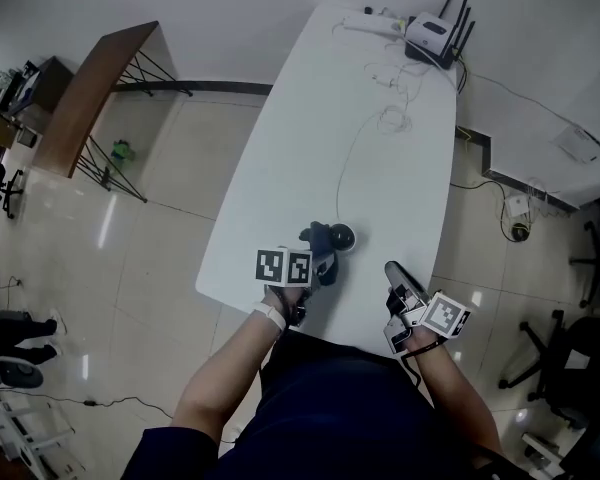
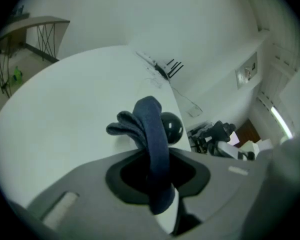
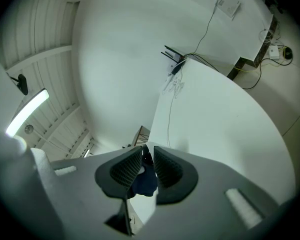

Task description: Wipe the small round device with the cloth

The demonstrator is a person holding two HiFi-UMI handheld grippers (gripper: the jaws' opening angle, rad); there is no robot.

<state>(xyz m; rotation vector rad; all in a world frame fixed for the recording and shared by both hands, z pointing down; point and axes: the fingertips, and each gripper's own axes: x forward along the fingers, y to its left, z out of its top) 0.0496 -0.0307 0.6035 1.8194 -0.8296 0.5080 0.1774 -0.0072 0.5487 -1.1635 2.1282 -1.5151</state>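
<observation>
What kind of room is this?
Probably an office or a workroom. There is a long white table with a router and loose cables at its far end. Rolling office chairs stand to one side on a tiled floor.

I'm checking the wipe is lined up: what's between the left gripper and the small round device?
The dark blue cloth, pinched in the jaws of the left gripper, bunches in front of the small round device; the left gripper view shows it.
</observation>
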